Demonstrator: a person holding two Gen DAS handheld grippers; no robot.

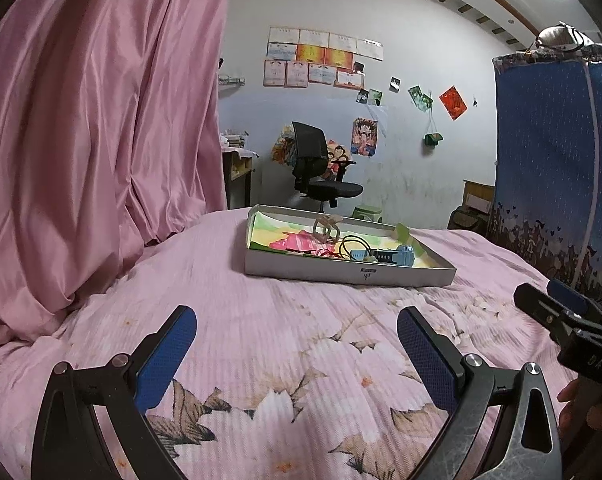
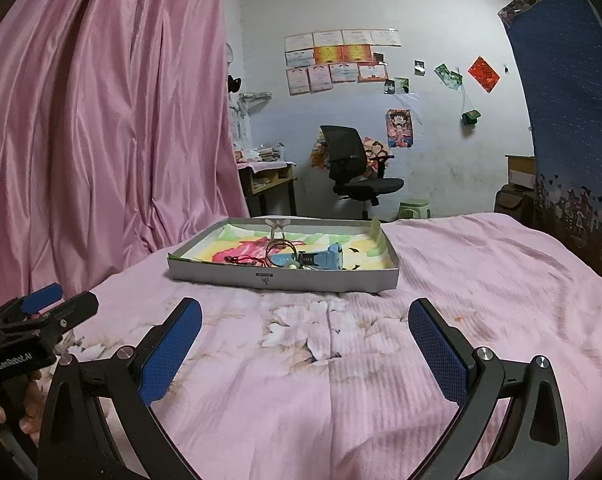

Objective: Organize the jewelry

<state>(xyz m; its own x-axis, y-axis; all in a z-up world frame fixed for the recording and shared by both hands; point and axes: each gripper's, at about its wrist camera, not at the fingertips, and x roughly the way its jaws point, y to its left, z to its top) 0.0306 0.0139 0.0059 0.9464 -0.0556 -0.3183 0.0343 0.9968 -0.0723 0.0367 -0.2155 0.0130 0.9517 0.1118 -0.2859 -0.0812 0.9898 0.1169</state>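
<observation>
Both grippers, left gripper point(image 1: 297, 344) and right gripper point(image 2: 305, 336), hover spread wide and empty above the bedspread point(image 2: 481, 280); jewelry waits ahead, heaped in 1 shallow box point(image 2: 285, 278), including a blue watch point(image 2: 321, 260).

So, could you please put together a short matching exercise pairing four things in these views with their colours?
Things:
1. watch
2. hair clip
3. office chair
4. stool

Colours:
A. green
B. light blue
C. black
D. beige

Pairs: 1-B, 2-D, 3-C, 4-A. The watch and hair clip lie in the shallow box on the bed; both claws hang open, short of it.
</observation>
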